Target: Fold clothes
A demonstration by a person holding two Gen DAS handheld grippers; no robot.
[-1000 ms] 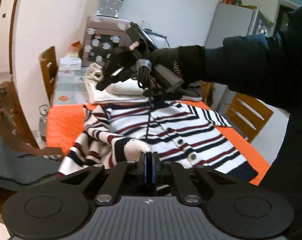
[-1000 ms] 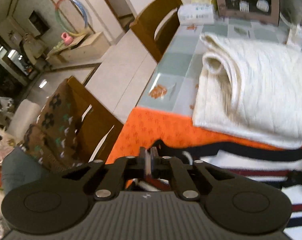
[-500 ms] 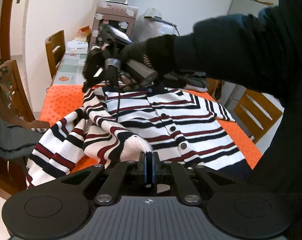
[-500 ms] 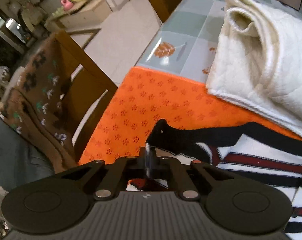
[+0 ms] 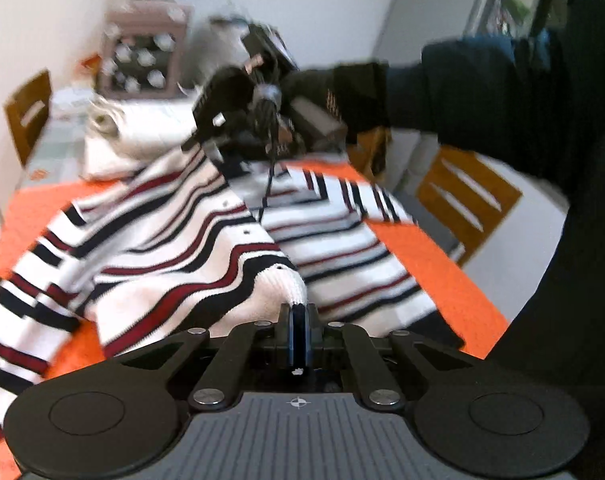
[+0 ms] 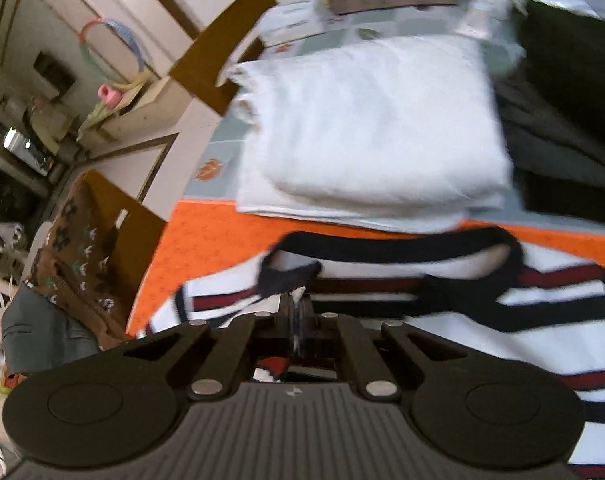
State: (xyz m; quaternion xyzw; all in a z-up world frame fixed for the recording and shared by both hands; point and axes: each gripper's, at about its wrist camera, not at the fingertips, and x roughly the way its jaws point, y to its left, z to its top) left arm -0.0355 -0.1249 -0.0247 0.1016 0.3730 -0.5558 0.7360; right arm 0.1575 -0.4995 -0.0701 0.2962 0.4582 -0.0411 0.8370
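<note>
A white cardigan with navy and red stripes (image 5: 190, 240) lies on an orange cloth (image 5: 442, 264), its left half lifted and drawn over the rest. My left gripper (image 5: 298, 312) is shut on the white ribbed hem corner (image 5: 286, 284). In the right wrist view my right gripper (image 6: 296, 304) is shut on the cardigan (image 6: 482, 320) by its navy neckline edge (image 6: 286, 276). The left wrist view also shows the right gripper (image 5: 222, 136) from outside, held by a gloved hand (image 5: 342, 96) above the collar end.
A folded white garment (image 6: 374, 128) lies on the grey-green tiled tabletop (image 6: 222, 148) behind the orange cloth (image 6: 206, 240). Dark folded cloth (image 6: 562, 140) sits to its right. Wooden chairs (image 5: 462, 200) stand around the table; one at the left carries a brown patterned cloth (image 6: 74, 260).
Both grippers swung rightward across the table, carrying the cardigan's left half over its buttoned front. The right gripper closed on the neckline edge during the move.
</note>
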